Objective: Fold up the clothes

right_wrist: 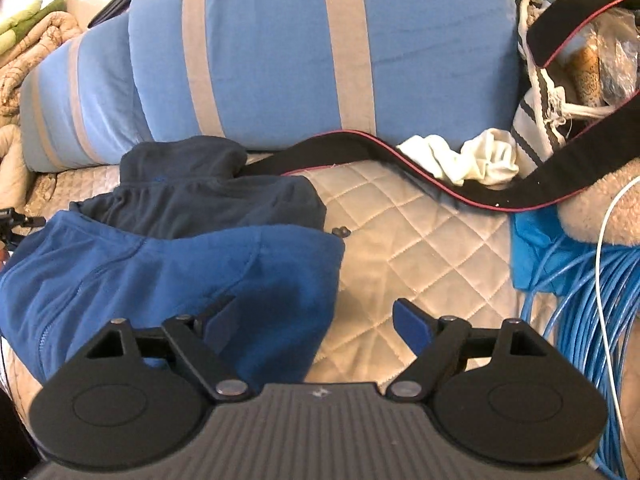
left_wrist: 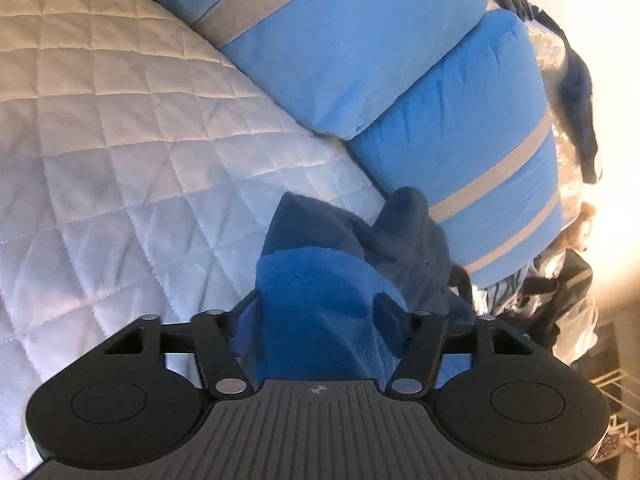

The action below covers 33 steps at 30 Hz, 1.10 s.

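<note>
A bright blue fleece garment with a zip lies bunched on the quilted bed cover, and a darker navy garment sits just behind it. In the left wrist view the blue fleece fills the gap of my left gripper, which is shut on it. The cloth hides the fingertips, and a navy fold rises behind. My right gripper stands wide open. Its left finger hangs over the fleece's right edge and its right finger over bare quilt, holding nothing.
Blue pillows with grey stripes line the back of the bed. A black strap with red edging, a crumpled white cloth, a bag and a coil of blue cable crowd the right side.
</note>
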Tool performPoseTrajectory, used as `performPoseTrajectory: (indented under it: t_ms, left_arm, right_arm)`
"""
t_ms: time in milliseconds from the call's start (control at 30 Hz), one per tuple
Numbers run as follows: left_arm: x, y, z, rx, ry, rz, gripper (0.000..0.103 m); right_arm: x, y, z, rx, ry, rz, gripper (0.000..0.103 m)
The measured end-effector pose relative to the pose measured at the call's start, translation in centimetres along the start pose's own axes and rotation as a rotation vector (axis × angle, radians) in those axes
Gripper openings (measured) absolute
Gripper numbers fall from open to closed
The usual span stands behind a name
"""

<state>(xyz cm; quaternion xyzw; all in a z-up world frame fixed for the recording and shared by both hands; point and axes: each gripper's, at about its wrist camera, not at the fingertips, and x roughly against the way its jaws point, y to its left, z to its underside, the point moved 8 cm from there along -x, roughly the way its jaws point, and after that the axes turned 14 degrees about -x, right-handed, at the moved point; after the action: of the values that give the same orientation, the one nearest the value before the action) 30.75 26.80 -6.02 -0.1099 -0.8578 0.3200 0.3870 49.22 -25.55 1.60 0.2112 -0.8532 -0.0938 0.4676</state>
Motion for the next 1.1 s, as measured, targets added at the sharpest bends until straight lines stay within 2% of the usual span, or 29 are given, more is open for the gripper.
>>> performPoseTrajectory:
  t_ms: [67, 167, 300, 533, 733, 833, 900, 933, 1000, 1033, 1100]
  left_arm:
    - [0.0, 0.0, -0.1, -0.003, 0.010, -0.021, 0.032]
    - [0.1, -0.2, -0.2, -0.015, 0.014, -0.044, 0.022]
    - [0.4, -0.7, -0.3, -0.050, 0.003, -0.081, 0.020]
    - [0.4, -1.9, -0.6, -0.111, -0.010, -0.156, 0.020]
    - [0.6, -2.1, -0.5, -0.131, -0.015, -0.170, 0.020]
    - [0.5, -2.1, -0.5, -0.132, -0.009, -0.178, 0.020]
    - [0.4, -2.1, -0.6, -0.136, -0.009, -0.176, 0.020]
    - [0.4, -2.1, -0.6, -0.139, -0.009, -0.173, 0.020]
    - [0.4, -2.0, -0.6, -0.136, -0.010, -0.164, 0.020]
    - [0.5, -1.9, -0.6, -0.133, -0.012, -0.159, 0.020]
    - [0.8, -2.0, -0.6, -0.139, -0.022, -0.152, 0.019]
  right_arm:
    - [0.0, -0.2, 0.1, -0.006, -0.002, 0.000, 0.090]
    - [-0.1, -0.5, 0.0, -0.038, -0.002, -0.020, 0.091]
    - [-0.2, -1.0, -0.3, -0.113, 0.002, -0.087, 0.091]
    - [-1.8, -3.2, -0.5, -0.364, 0.027, -0.226, 0.091]
    - [-5.0, -4.0, -0.6, -0.388, 0.056, -0.294, 0.090]
    - [-6.7, -4.0, -0.4, -0.398, 0.088, -0.357, 0.079]
    - [-7.4, -4.1, -0.3, -0.425, 0.102, -0.401, 0.060]
    - [-7.6, -4.1, -0.2, -0.445, 0.103, -0.431, 0.055]
    - [-7.9, -4.1, -0.1, -0.483, 0.104, -0.489, 0.037]
    - [-7.8, -4.2, 0.0, -0.489, 0.098, -0.500, 0.030]
    - [-7.5, -4.4, 0.0, -0.495, 0.078, -0.515, 0.011]
